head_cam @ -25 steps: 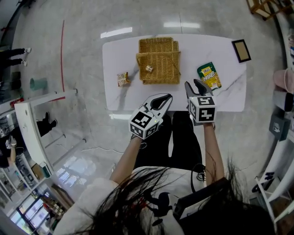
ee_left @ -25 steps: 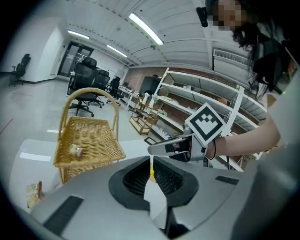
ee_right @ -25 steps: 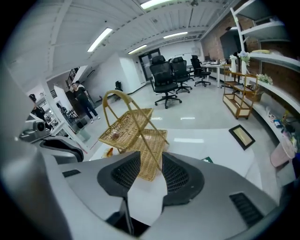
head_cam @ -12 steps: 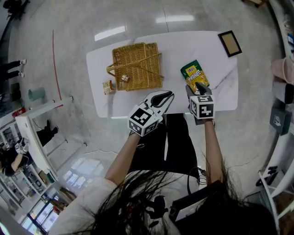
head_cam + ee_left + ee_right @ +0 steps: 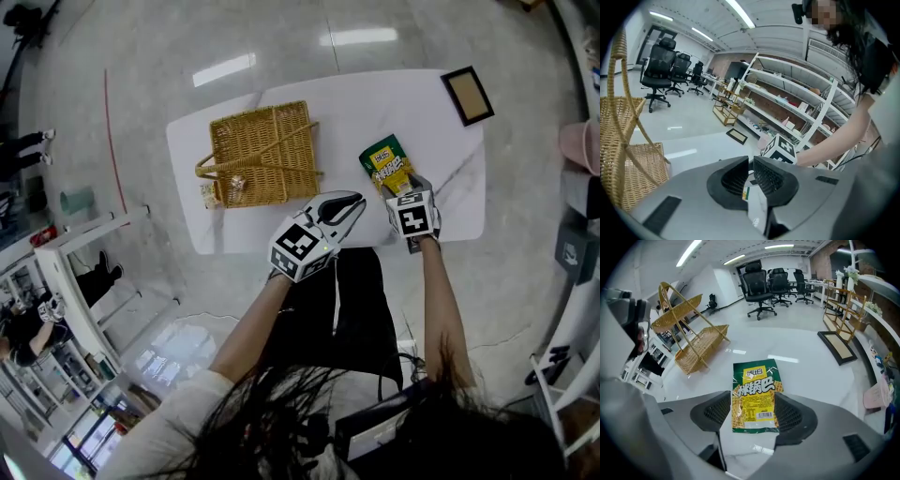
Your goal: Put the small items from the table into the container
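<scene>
Opening Over the Snack Packet

Right of the wicker basket point(image 5: 262, 155), the right gripper point(image 5: 753, 414) has its jaws opening, the snack packet point(image 5: 754, 392) lying flat on the table point(image 5: 356, 103) between them, ungripped. The left gripper point(image 5: 751, 176), jaws together, hovers by the basket's near right corner. One small wrapped item point(image 5: 237, 185) lies inside the basket, another point(image 5: 208, 194) beside its left edge.

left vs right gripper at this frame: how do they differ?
Jaws: the left gripper is closed, with nothing between its jaws. The right gripper is wide and opening, and the green snack packet lies flat between its jaws, not pinched.
Pose: the right points steeply down at the table. The left sits shallower, near the wicker basket.
Shared: each carries a marker cube, and neither holds anything.
</scene>
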`<state>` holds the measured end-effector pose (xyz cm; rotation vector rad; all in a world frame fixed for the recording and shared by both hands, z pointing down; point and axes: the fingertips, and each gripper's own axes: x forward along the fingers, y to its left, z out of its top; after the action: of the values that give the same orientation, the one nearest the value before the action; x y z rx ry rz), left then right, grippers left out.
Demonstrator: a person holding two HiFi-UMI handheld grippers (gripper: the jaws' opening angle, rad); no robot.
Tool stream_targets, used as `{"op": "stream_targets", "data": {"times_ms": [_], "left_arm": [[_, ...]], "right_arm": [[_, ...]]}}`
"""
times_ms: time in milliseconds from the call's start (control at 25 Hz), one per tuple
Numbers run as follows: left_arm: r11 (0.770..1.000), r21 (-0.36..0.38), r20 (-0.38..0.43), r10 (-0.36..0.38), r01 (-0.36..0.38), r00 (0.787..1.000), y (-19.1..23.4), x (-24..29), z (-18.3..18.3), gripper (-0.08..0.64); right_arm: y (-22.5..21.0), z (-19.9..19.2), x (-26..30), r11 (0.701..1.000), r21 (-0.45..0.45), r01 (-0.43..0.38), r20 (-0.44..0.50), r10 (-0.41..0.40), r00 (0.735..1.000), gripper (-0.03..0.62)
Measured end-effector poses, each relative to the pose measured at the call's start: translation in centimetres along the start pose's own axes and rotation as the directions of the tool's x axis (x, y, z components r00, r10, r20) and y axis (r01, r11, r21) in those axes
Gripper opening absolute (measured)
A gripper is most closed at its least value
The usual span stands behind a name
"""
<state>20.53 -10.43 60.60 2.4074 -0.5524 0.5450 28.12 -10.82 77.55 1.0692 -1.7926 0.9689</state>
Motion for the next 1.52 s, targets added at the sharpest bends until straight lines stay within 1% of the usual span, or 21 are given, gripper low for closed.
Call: {"op": "stream_targets", "data": {"times_ms": [120,280,440,560,640,760,880,960,1120,1360,1520], "left_arm": [[1.0,-0.01,-0.017,0.001,-0.001,1.0,0.4,0.4,-0.9,0.026],[1.0,-0.022,-0.042,0.004,-0.005,0.999,0.8,0.3,-2.2,0.026],[0.999,-0.033,-0.047,0.012,-0.013,0.999,1.2,0.0,-2.7,0.026],[0.999,-0.036,-0.045,0.018,-0.02,0.999,1.6,-0.3,-2.7,0.026],[0.999,-0.036,-0.043,0.02,-0.022,0.999,1.8,-0.4,-2.7,0.026],[0.999,-0.04,-0.036,0.024,-0.026,0.999,2.0,-0.5,-2.4,0.026],[0.999,-0.04,-0.028,0.024,-0.025,0.999,2.1,-0.7,-2.2,0.026],[0.999,-0.037,-0.029,0.022,-0.023,0.999,2.0,-1.1,-2.2,0.026],[0.999,-0.035,-0.032,0.019,-0.021,0.999,1.9,-1.9,-2.4,0.026],[0.999,-0.028,-0.02,0.03,-0.031,0.999,1.7,-3.1,-2.1,0.026],[0.999,-0.021,0.005,0.041,-0.041,0.999,1.8,-4.2,-1.3,0.026]], "right_arm": [[-0.5,-0.7,1.7,0.998,-0.07,0.01,-0.035,-0.013,0.999,0.286],[-0.5,-1.9,3.6,0.99,-0.138,0.017,-0.095,-0.031,0.995,0.308],[-0.8,-2.2,4.4,0.984,-0.174,0.046,-0.116,-0.066,0.991,0.308],[-0.9,-2.1,4.4,0.986,-0.164,0.042,-0.102,-0.059,0.993,0.305],[-0.9,-2.1,4.4,0.987,-0.157,0.033,-0.114,-0.052,0.992,0.293],[-0.9,-2.0,4.4,0.989,-0.143,0.03,-0.13,-0.049,0.99,0.23],[-0.9,-2.0,4.1,0.992,-0.122,0.031,-0.123,-0.046,0.991,0.188],[-0.5,-2.1,3.9,0.993,-0.117,0.024,-0.126,-0.039,0.991,0.174],[0.7,-2.3,2.9,0.994,-0.108,0.013,-0.108,-0.024,0.994,0.172],[2.4,-0.9,-0.3,1.0,-0.021,0.018,-0.032,-0.019,0.999,0.172],[3.8,0.5,-2.7,1.0,-0.024,0.011,0.014,-0.011,1.0,0.172]]}}
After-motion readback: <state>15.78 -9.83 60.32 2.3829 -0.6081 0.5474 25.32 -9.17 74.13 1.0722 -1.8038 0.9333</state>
